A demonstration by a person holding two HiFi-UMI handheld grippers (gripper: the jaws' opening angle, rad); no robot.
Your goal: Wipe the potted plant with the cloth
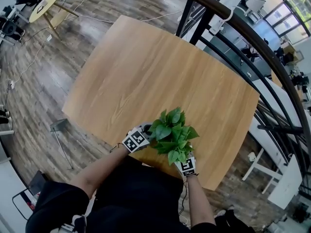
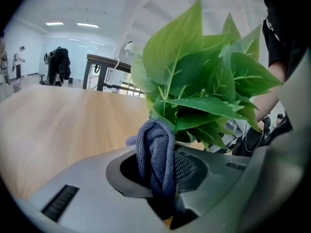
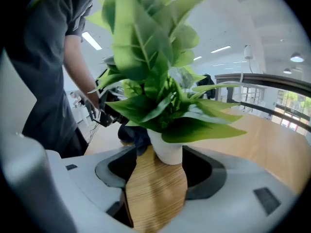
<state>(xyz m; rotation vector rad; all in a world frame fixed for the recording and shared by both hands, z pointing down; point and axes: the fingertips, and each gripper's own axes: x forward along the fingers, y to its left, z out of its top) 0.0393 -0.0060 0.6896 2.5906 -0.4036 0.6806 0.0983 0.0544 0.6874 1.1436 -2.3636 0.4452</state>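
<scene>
Table (image 2: 58, 130), left claw (image 2: 167, 166) with cloth (image 2: 153, 147) beside plant (image 2: 194, 72)

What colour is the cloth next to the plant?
Dark greyish blue. The cloth shows best in the left gripper view.

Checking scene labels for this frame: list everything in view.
potted plant: 1, green leaves in a white pot, near table edge
cloth: 1, dark blue-grey, beside the leaves
table: 1, light wood, under the plant
round table: 1, yellow, far left
railing: 1, dark, right of table
left hand-held gripper: 1, grey, shut on cloth
right hand-held gripper: 1, grey, jaws apart, pot at their tips
</scene>
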